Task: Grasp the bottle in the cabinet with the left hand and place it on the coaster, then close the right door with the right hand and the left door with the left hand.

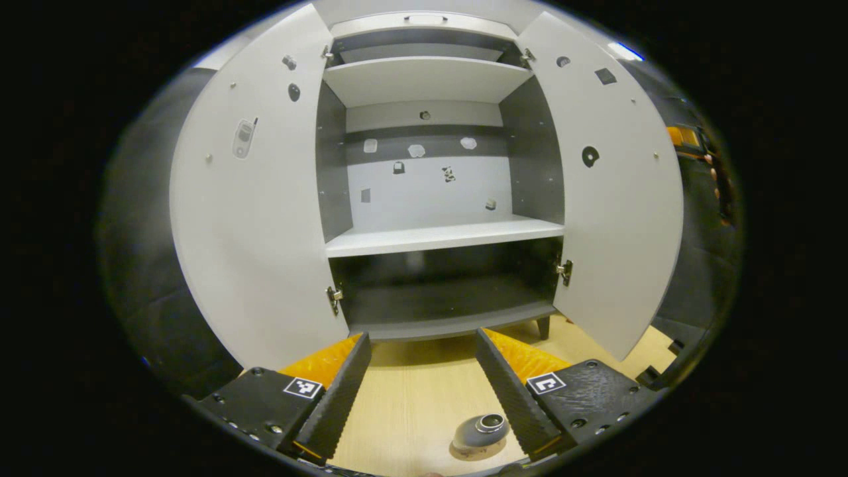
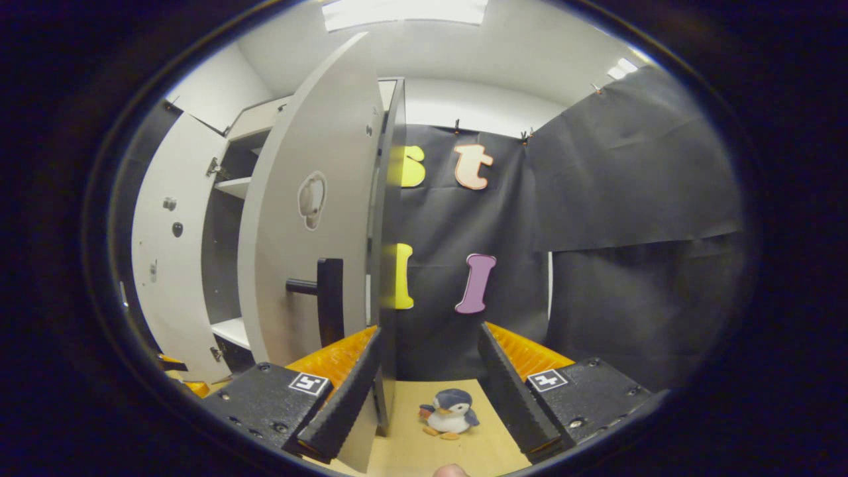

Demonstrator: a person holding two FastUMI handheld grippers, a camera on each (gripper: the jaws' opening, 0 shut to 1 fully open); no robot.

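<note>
Ribbed black left gripper (image 1: 421, 384) gapes above rounded bottle (image 1: 480, 432).

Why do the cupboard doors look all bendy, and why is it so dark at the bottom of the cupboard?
Left gripper view: the fisheye lens bows the doors outward; the bottom compartment lies in the shelf's shadow. Right gripper view: the right door curves too, under a glaring ceiling light.

Left gripper (image 1: 420, 391) and right gripper (image 2: 429, 391) seemingly both spread, empty

Pale wooden floor (image 1: 417, 397), black cloth wall (image 2: 629, 199), white ceiling with a bright light panel (image 2: 404, 12)
</note>
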